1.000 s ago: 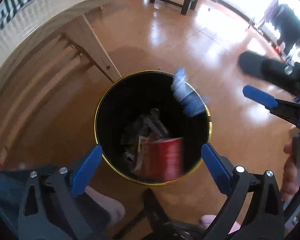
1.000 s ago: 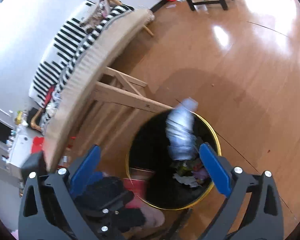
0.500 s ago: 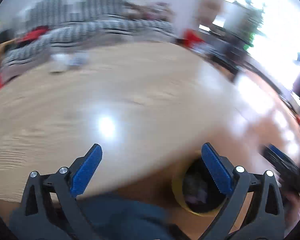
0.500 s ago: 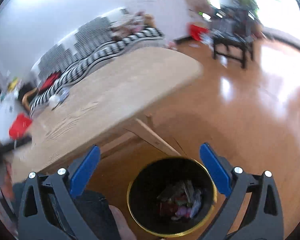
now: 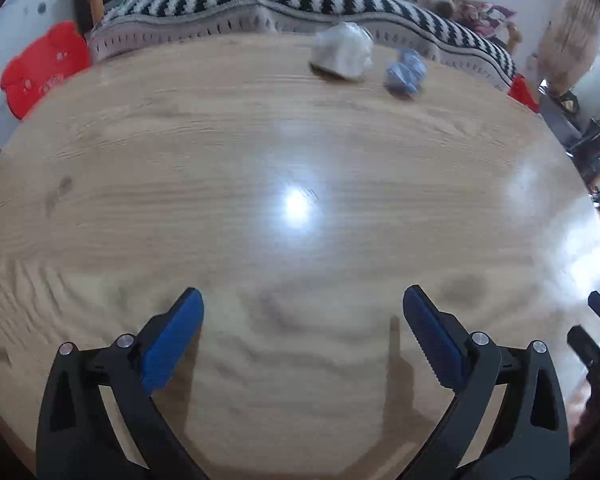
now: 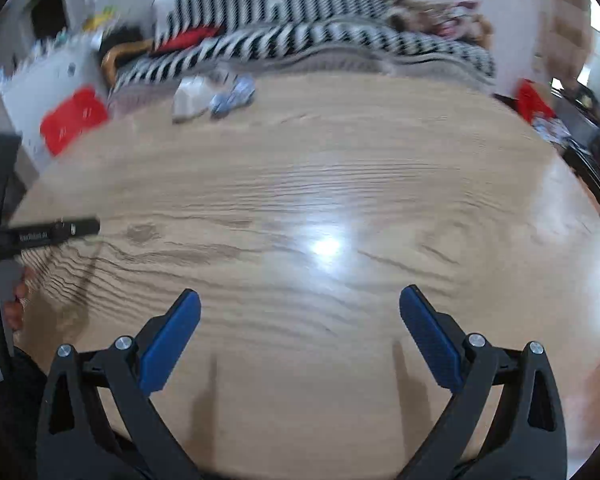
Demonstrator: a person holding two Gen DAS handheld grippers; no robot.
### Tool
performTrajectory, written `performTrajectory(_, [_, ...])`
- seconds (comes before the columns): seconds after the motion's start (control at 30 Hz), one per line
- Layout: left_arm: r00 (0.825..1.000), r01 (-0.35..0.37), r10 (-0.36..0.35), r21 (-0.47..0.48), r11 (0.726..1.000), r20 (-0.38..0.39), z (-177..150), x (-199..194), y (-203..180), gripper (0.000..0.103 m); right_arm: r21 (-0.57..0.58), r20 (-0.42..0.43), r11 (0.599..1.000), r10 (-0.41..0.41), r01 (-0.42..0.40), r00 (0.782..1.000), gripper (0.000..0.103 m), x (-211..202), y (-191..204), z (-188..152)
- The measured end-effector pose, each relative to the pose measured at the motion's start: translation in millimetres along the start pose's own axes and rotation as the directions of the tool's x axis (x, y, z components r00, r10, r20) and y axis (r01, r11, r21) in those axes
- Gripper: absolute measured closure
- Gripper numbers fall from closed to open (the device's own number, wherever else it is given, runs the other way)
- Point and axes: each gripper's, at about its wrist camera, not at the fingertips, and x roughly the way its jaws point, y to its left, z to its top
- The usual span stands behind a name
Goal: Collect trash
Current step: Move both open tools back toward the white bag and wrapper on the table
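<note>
Two wads (image 5: 342, 55) side-by-side, far table (image 5: 260, 160) edge | left gripper (image 5: 302, 322), right gripper (image 6: 300, 320) spread, empty

You have swung both grippers up and away from the bin, which has dropped out of both views. A second ago each camera looked down into it, with a bottle falling in and a red can among the rubbish. The left gripper (image 5: 302, 312) now faces the wooden table (image 5: 260, 160), where a crumpled white wad (image 5: 342, 56) and a crumpled blue wad (image 5: 406, 74) lie near the far edge. The right gripper (image 6: 300, 312) faces the same tabletop, picture blurred.
</note>
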Motion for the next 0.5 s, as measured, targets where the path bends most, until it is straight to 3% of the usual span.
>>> performTrajectory(0.03, [1.0,-0.009,0.009,0.006,1.0,0.001,7,5,2,0.006,-0.086,-0.035,0.995,-0.06,0.057,0.998,0.007,14,13,11])
performTrajectory(0.07, [1.0,-0.02,0.02,0.015,1.0,0.005,13,10,3,0.006,-0.103,-0.047,0.991,-0.09,0.085,0.995,0.007,23,18,19])
performTrajectory(0.13, [0.997,-0.075,0.074,0.058,0.995,0.027,29,24,1,0.006,-0.059,-0.107,0.998,-0.028,0.022,0.994,0.007,45,24,40])
performTrajectory(0.17, [0.997,-0.068,0.065,0.061,0.996,0.049,37,30,1,0.006,-0.041,-0.117,0.999,-0.018,0.013,0.993,0.005,54,25,51])
performTrajectory(0.37, [0.995,-0.062,0.055,0.075,0.995,0.087,90,62,3,0.006,-0.025,-0.08,0.999,-0.021,0.019,0.997,0.005,104,46,112])
performTrajectory(0.5, [0.995,-0.001,-0.016,0.179,0.984,0.093,124,82,1,0.006,0.052,-0.055,0.998,-0.041,0.044,0.998,0.005,135,42,156])
